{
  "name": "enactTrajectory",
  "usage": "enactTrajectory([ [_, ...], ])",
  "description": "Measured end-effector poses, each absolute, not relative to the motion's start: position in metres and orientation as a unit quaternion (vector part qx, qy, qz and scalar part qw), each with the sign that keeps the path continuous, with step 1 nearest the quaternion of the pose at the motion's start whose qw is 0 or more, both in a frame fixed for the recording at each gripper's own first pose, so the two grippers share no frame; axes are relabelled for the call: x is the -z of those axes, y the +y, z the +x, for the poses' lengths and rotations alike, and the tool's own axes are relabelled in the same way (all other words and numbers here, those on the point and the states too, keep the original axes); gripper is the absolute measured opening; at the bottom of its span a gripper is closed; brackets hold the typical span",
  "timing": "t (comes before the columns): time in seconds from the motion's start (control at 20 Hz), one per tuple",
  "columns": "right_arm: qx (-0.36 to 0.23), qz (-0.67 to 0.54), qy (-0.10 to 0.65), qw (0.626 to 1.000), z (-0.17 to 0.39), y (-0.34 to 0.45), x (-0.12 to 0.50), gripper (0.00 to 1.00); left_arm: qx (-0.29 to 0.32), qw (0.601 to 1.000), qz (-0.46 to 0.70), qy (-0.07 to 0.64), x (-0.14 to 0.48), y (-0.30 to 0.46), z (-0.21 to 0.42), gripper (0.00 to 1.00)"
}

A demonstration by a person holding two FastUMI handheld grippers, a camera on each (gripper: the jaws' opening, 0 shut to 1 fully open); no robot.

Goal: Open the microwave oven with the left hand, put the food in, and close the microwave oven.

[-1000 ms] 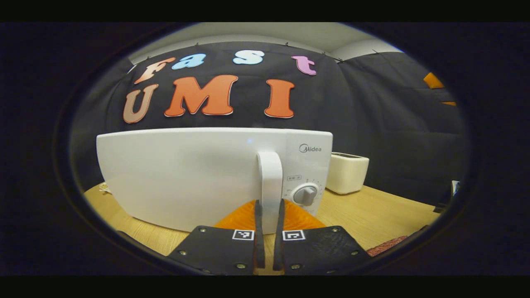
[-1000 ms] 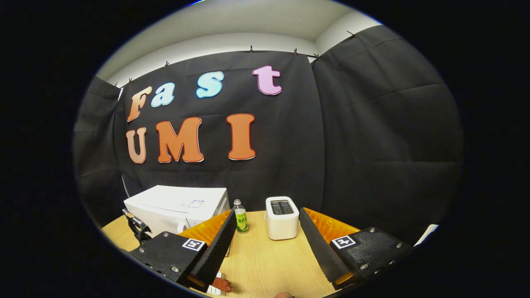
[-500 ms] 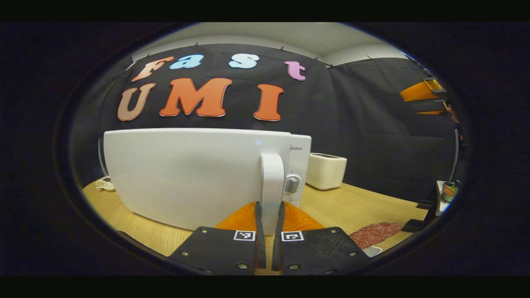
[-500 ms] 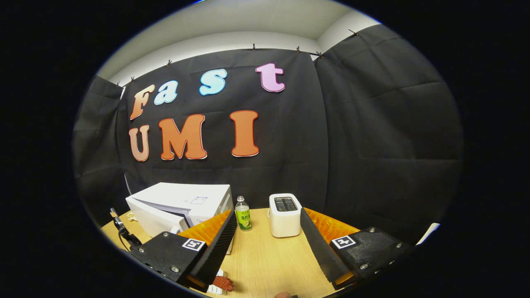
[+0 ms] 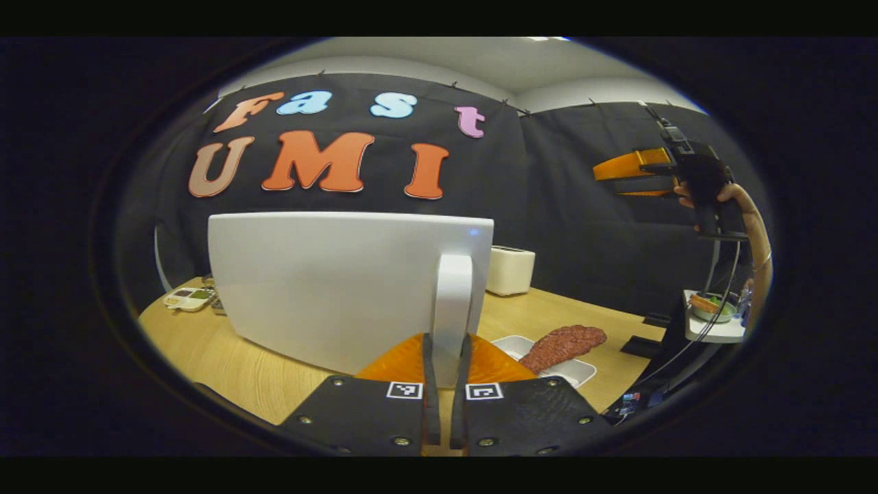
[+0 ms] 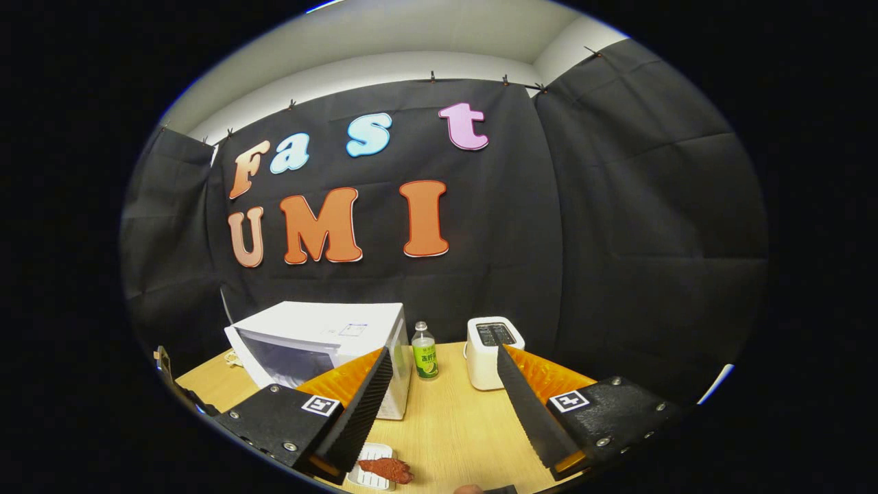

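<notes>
The left gripper (image 5: pixel 442 360) is clamped on the upright door handle (image 5: pixel 453 302) of the microwave (image 6: pixel 322 336). The meat (image 6: pixel 387 469) on its white tray (image 6: pixel 367 473) lies lengthwise on the table (image 6: pixel 446 425) — below the spread, empty right gripper (image 6: pixel 439 405), the nearer one.

No brand, number or word can be read here. The bottle (image 6: pixel 425 351) carries a green label, too small to read.
</notes>
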State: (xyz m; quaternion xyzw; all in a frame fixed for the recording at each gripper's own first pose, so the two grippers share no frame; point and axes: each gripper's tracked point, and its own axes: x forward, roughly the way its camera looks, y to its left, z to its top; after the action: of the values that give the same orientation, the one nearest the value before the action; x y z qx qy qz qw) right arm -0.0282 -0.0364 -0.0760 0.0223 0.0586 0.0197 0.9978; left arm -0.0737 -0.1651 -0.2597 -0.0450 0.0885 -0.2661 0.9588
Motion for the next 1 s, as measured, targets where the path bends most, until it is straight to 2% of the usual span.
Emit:
enactTrajectory([
  [0.05, -0.024, 0.023, 0.059, 0.998, -0.029, -0.032, 0.076, 1.00, 0.264, 0.959, -0.044, 0.089, 0.260, -0.159, -0.081, 0.07],
  [0.1, -0.028, 0.024, 0.059, 0.998, -0.030, -0.028, 0.077, 0.95, 0.261, 0.960, -0.044, 0.088, 0.259, -0.152, -0.088, 0.07],
  [0.15, -0.032, 0.025, 0.059, 0.997, -0.031, -0.023, 0.077, 0.95, 0.258, 0.961, -0.044, 0.087, 0.259, -0.146, -0.094, 0.02],
  [0.2, -0.036, 0.025, 0.059, 0.997, -0.031, -0.019, 0.077, 0.95, 0.254, 0.962, -0.046, 0.087, 0.258, -0.139, -0.100, 0.07],
  [0.45, -0.058, 0.027, 0.060, 0.996, -0.035, 0.004, 0.079, 0.95, 0.235, 0.967, -0.046, 0.088, 0.256, -0.098, -0.135, 0.07],
  [0.5, -0.063, 0.028, 0.061, 0.996, -0.035, 0.009, 0.080, 1.00, 0.231, 0.968, -0.045, 0.089, 0.256, -0.088, -0.141, 0.07],
  [0.55, -0.067, 0.028, 0.062, 0.995, -0.036, 0.013, 0.081, 0.95, 0.224, 0.969, -0.047, 0.090, 0.256, -0.078, -0.147, 0.07],
  [0.6, -0.070, 0.028, 0.063, 0.995, -0.037, 0.017, 0.082, 0.95, 0.218, 0.970, -0.056, 0.093, 0.254, -0.068, -0.152, 0.07],
  [0.65, -0.074, 0.028, 0.064, 0.995, -0.038, 0.021, 0.083, 0.95, 0.206, 0.971, -0.069, 0.096, 0.254, -0.058, -0.158, 0.12],
  [0.75, -0.081, 0.029, 0.067, 0.994, -0.040, 0.029, 0.086, 0.95, 0.183, 0.974, -0.087, 0.100, 0.252, -0.036, -0.169, 0.00],
  [0.8, -0.084, 0.030, 0.068, 0.994, -0.041, 0.031, 0.087, 0.95, 0.167, 0.977, -0.092, 0.099, 0.250, -0.022, -0.174, 0.05],
  [0.85, -0.086, 0.031, 0.069, 0.993, -0.042, 0.033, 0.088, 0.95, 0.146, 0.980, -0.093, 0.097, 0.247, -0.005, -0.179, 0.00],
  [1.0, -0.089, 0.037, 0.070, 0.993, -0.046, 0.039, 0.091, 0.95, 0.083, 0.992, -0.067, 0.069, 0.226, 0.041, -0.195, 0.09],
])
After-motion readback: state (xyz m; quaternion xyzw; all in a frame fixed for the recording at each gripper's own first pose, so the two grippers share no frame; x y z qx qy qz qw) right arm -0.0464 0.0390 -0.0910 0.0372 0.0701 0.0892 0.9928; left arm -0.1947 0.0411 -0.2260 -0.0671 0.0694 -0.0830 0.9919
